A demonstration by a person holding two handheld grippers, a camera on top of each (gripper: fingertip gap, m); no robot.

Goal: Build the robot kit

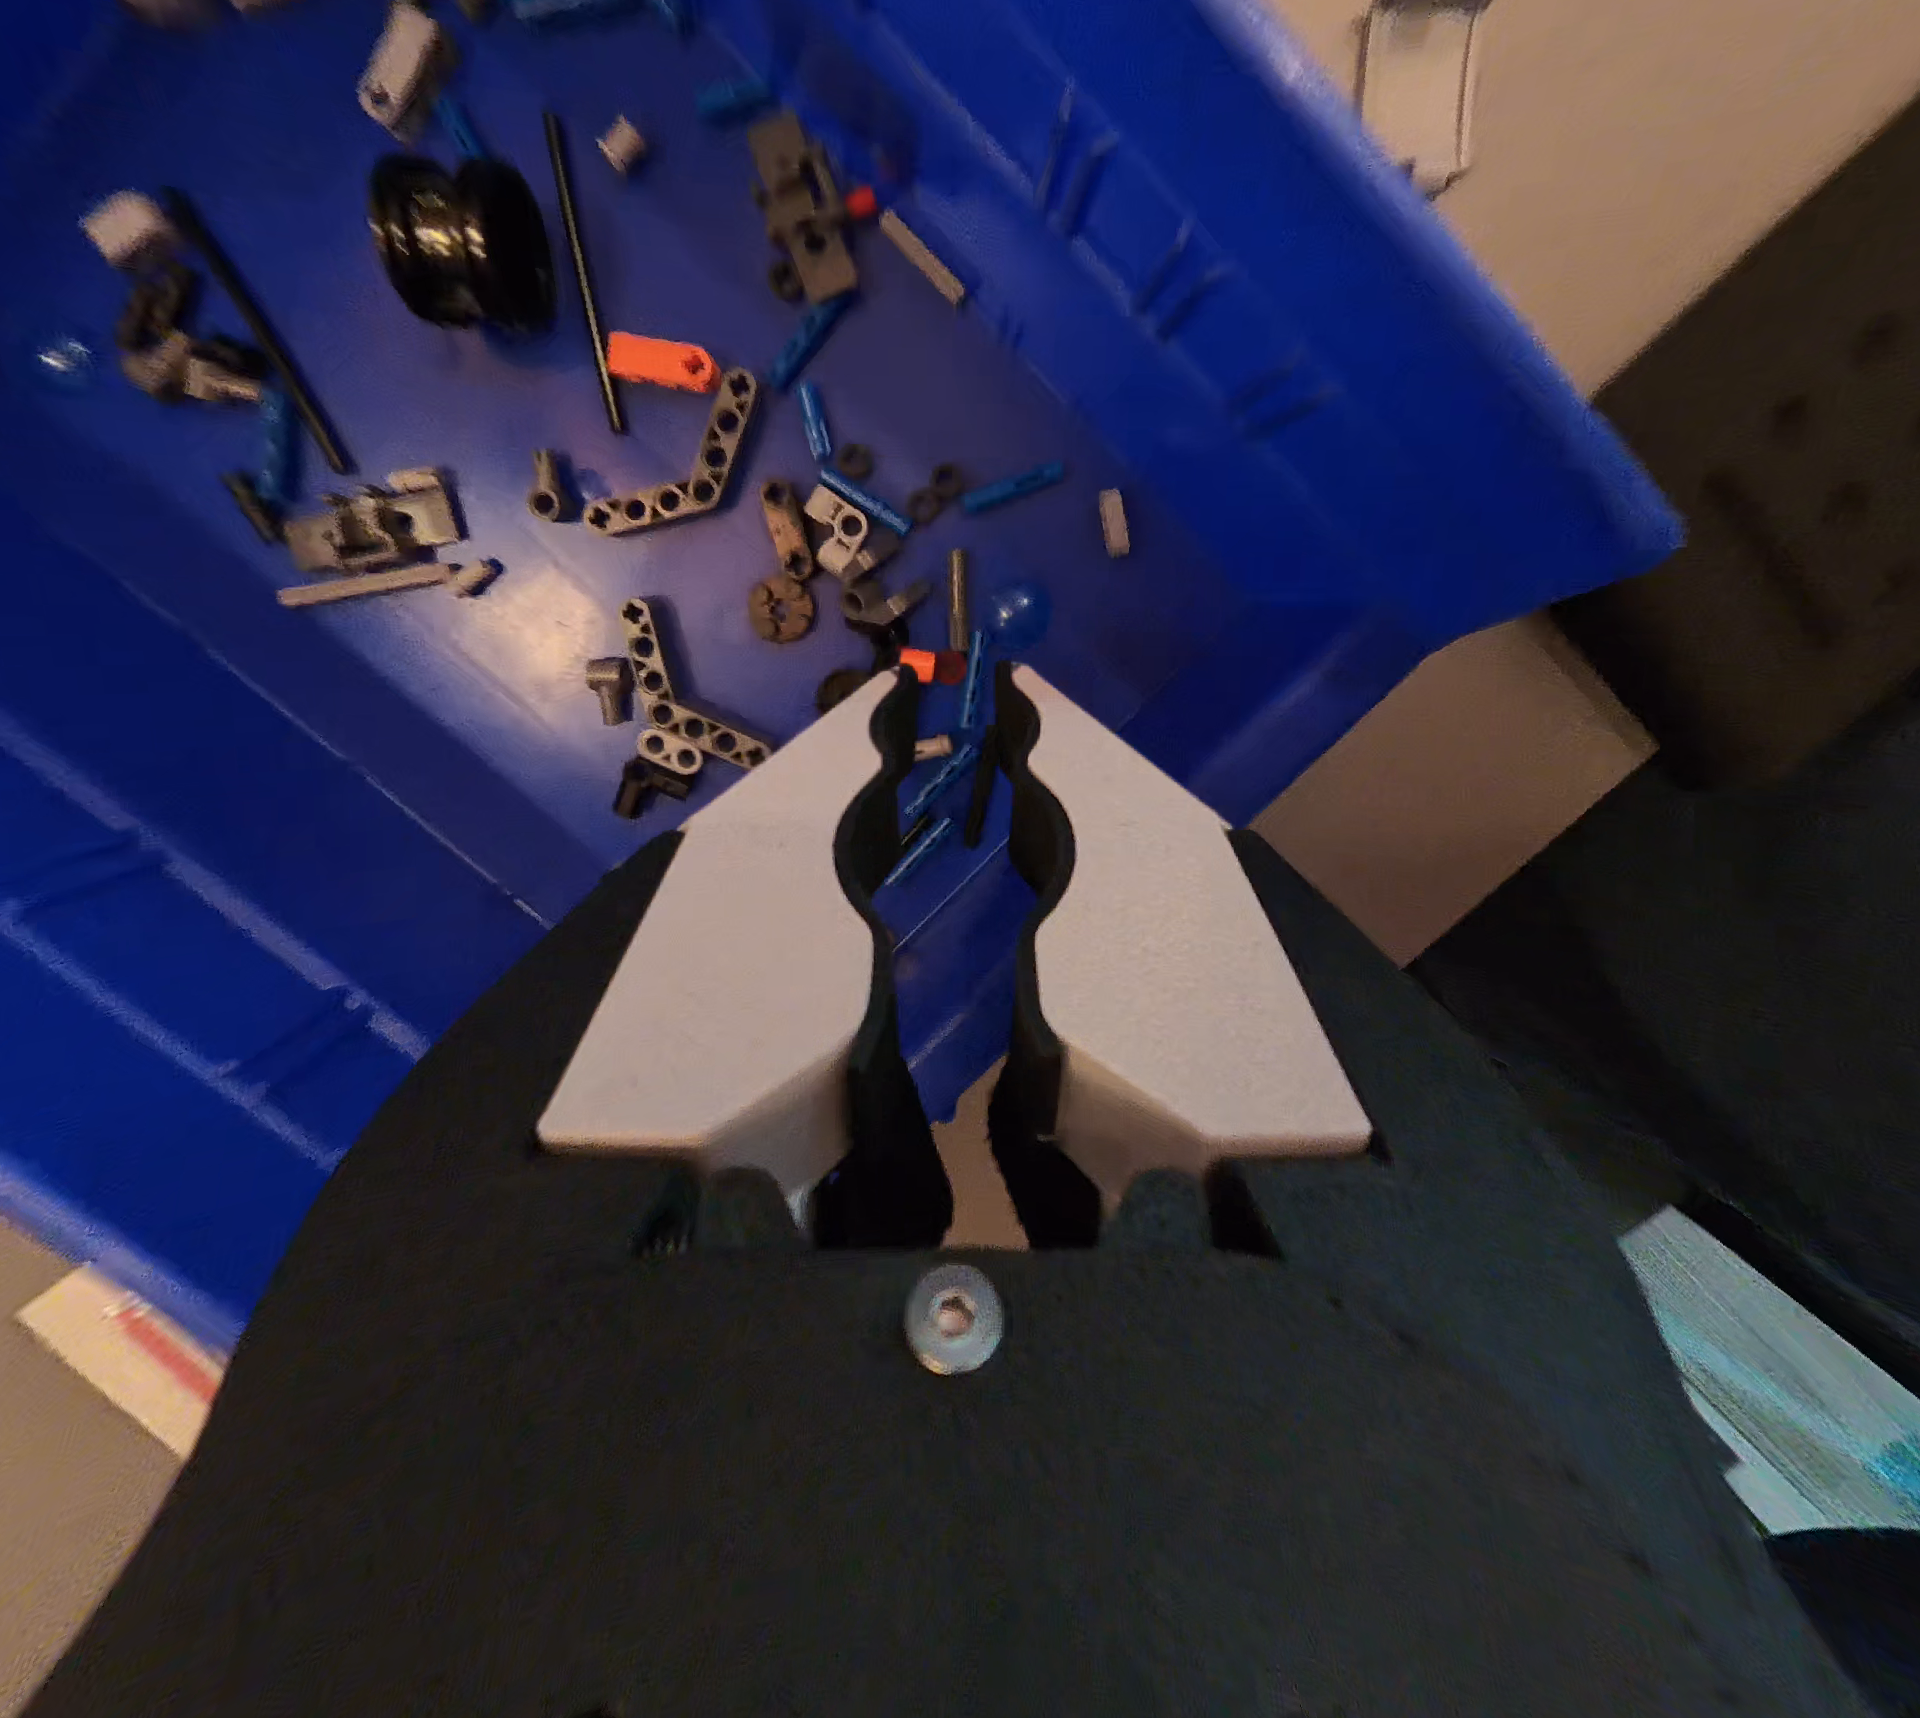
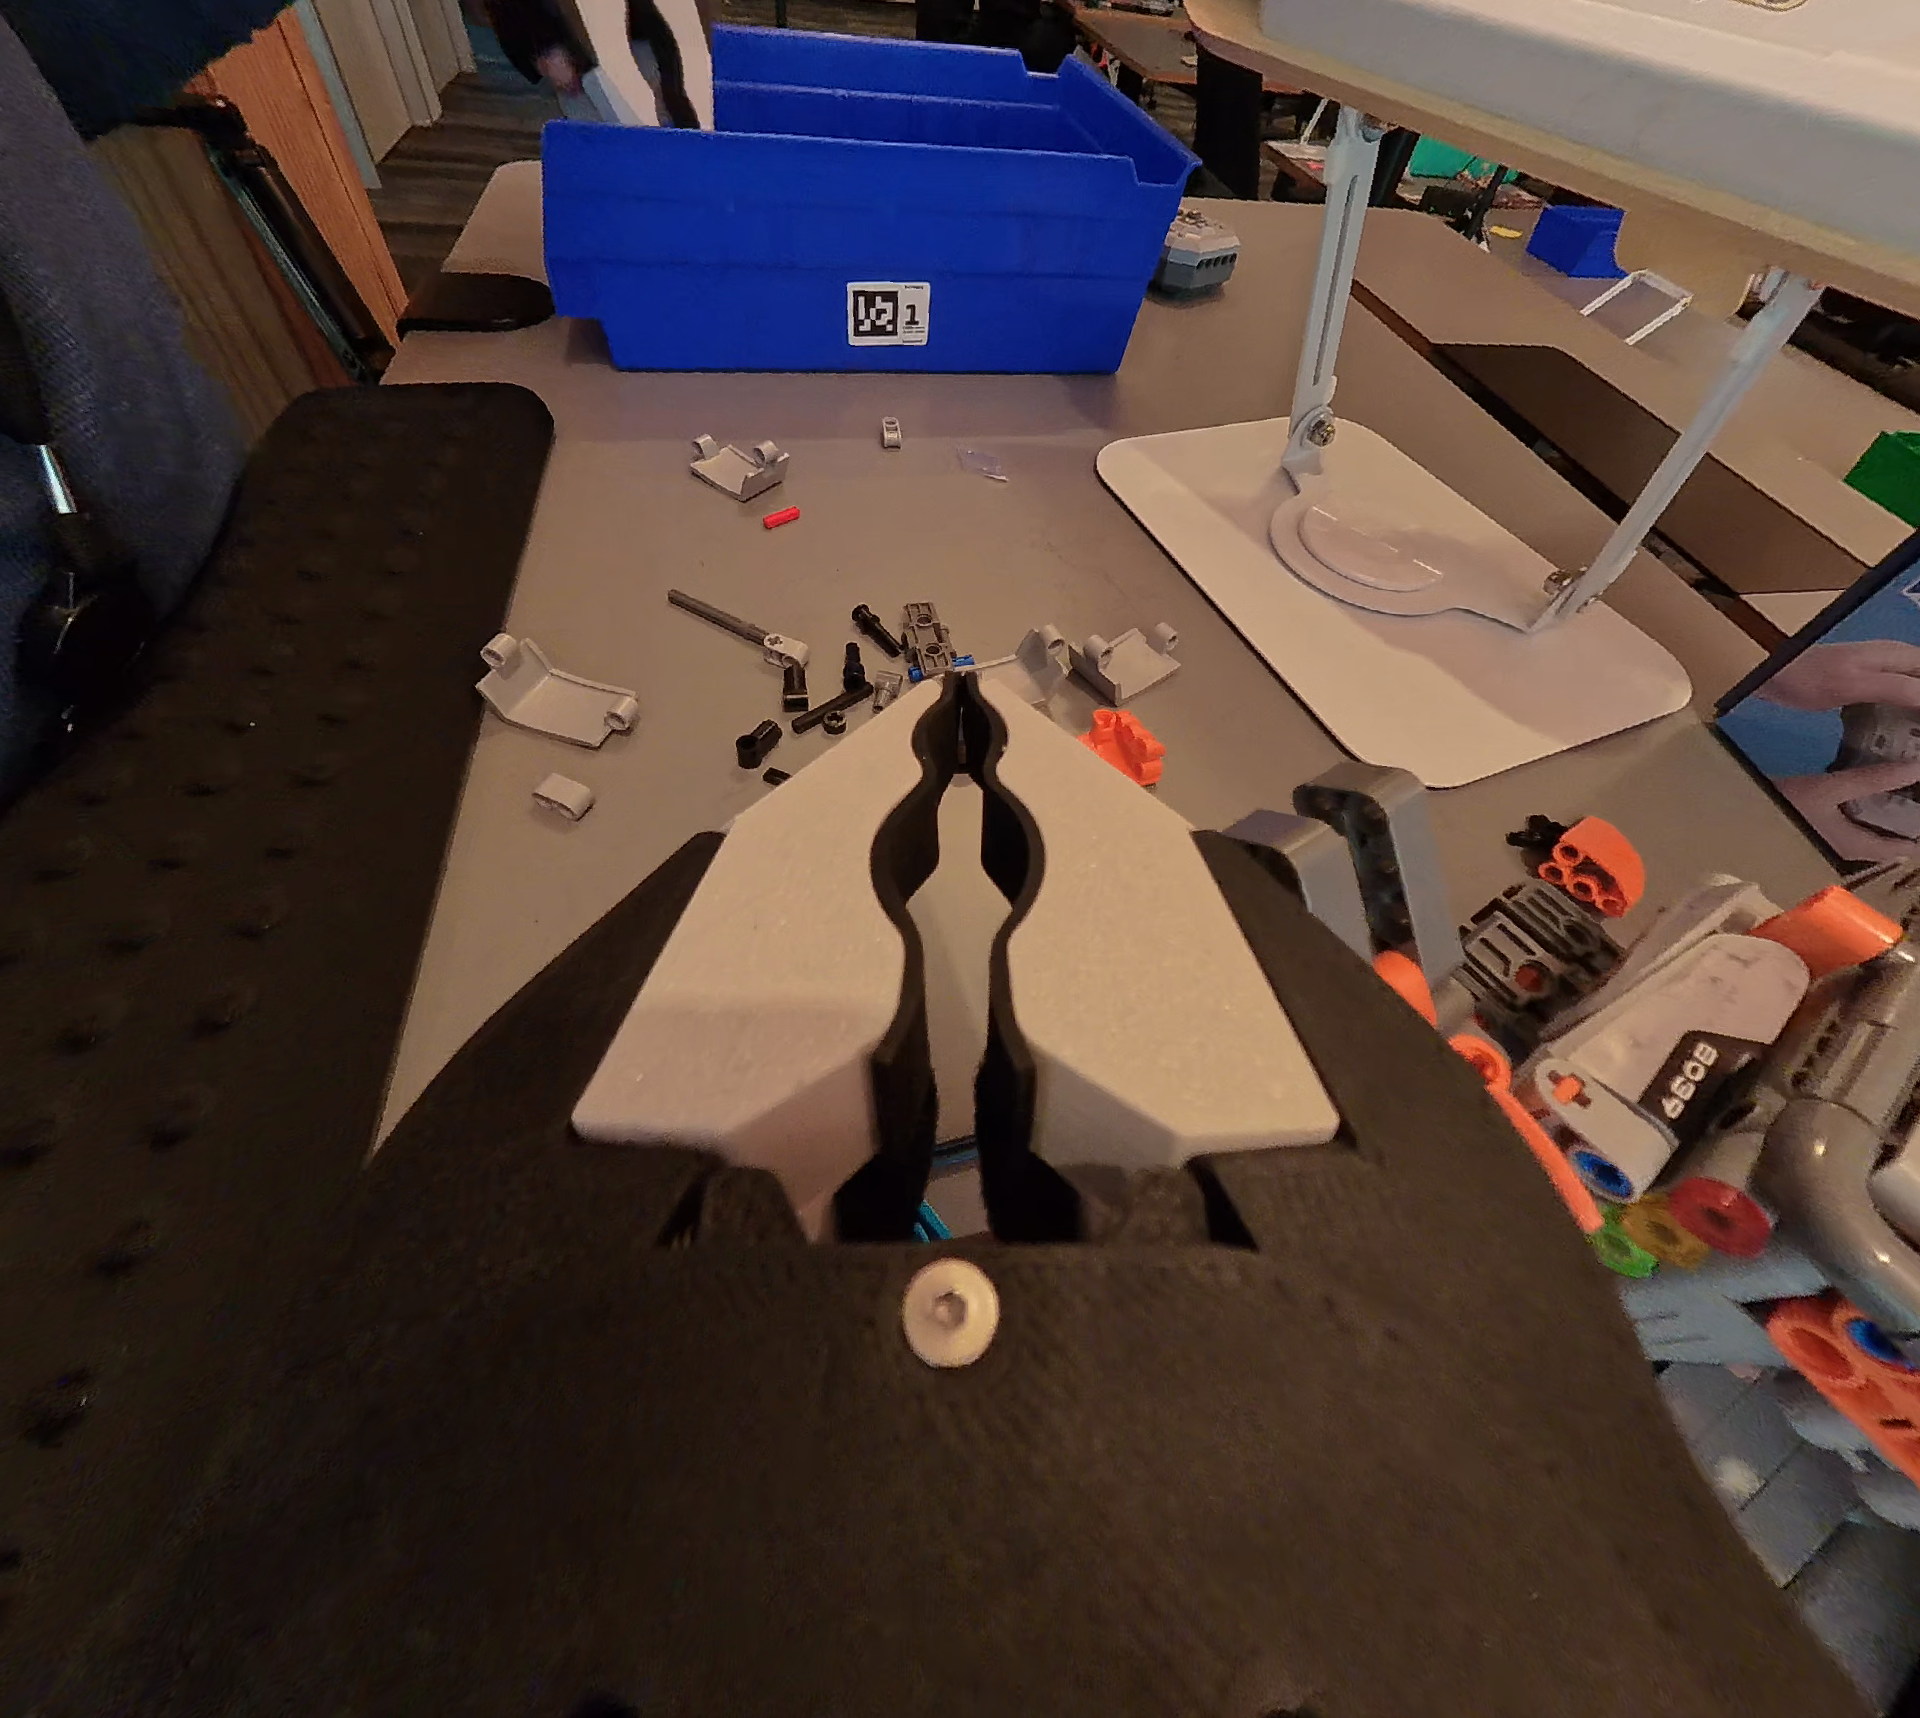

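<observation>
Fingers: our left (image 1: 948, 681) slightly spread above bin (image 1: 1299, 338) parts; our right (image 2: 958, 689) nearly together, empty, just short of tabletop (image 2: 935, 525) parts.

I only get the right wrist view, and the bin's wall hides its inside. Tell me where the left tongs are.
Observer: The left tongs hang over the inside of the blue bin, tips slightly apart, right by a small orange-red piece.
Operator: Name the biggest part in there.
Observer: A black wheel lies on the bin floor among loose grey, black and blue pieces, with a long black axle beside it.
</observation>
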